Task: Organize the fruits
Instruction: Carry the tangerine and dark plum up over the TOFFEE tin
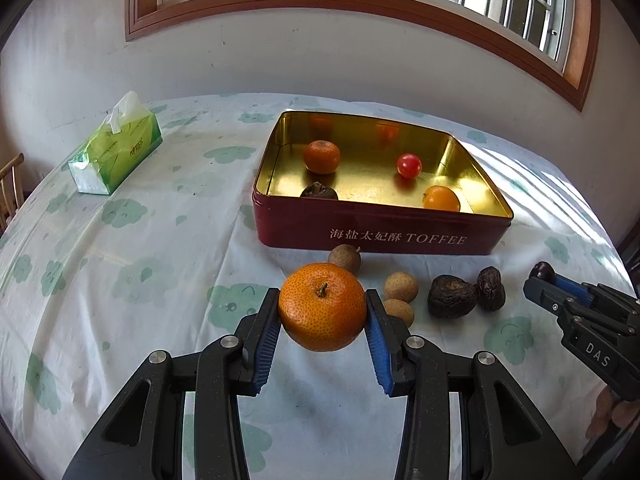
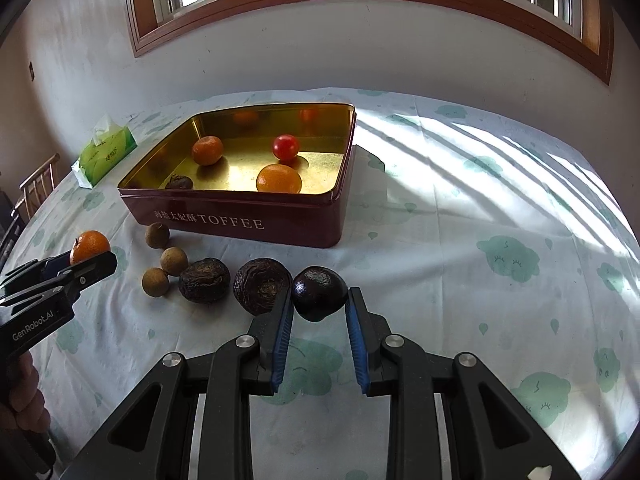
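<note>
Mid-transfer, both hands loaded. My left gripper (image 1: 322, 312) jaws clamped on tangerine (image 1: 322, 307), held above tabletop (image 1: 160, 248), near side of tin (image 1: 384, 236). My right gripper (image 2: 319, 300) jaws clamped on dark fruit (image 2: 319, 293). Next, I judge: carry over rim, release inside. Tin already holds two tangerines, red tomato (image 1: 409, 165), one dark fruit. Longans (image 1: 400, 287), two dark fruits remain outside.

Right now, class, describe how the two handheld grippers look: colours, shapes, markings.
Both are black plastic with two angular fingers, ribbed blue pads and round silver pivot bolts. The left gripper carries white "GenRobot.AI" lettering on its side in the right wrist view; the right gripper shows "DAS" in the left wrist view. No cables or sleeves are visible.
</note>
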A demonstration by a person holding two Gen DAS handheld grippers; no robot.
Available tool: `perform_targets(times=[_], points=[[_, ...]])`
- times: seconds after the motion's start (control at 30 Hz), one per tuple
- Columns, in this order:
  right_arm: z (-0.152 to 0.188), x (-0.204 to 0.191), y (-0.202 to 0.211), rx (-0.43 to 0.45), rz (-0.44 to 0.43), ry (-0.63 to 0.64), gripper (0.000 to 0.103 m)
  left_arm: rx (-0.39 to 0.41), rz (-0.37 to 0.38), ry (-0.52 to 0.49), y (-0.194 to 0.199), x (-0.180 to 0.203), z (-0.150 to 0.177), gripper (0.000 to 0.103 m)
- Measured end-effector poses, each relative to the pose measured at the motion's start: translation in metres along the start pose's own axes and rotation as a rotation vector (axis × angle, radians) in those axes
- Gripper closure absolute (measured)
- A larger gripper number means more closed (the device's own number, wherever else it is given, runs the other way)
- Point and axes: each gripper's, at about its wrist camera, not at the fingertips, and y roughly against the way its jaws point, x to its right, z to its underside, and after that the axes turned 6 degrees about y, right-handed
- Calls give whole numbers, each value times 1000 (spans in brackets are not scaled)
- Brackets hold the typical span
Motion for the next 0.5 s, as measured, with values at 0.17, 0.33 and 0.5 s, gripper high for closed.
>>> perform_targets(times=[0.17, 0.33, 0.5], points=[[-20, -4, 5, 41, -4, 17, 78, 43, 10, -12, 5, 1, -20, 61], [-43, -9, 4, 71, -6, 40, 78, 90, 9, -46, 5, 5, -44, 61], [-62, -11, -9, 63, -16, 48, 78, 68, 20, -54, -13, 5, -72, 61]])
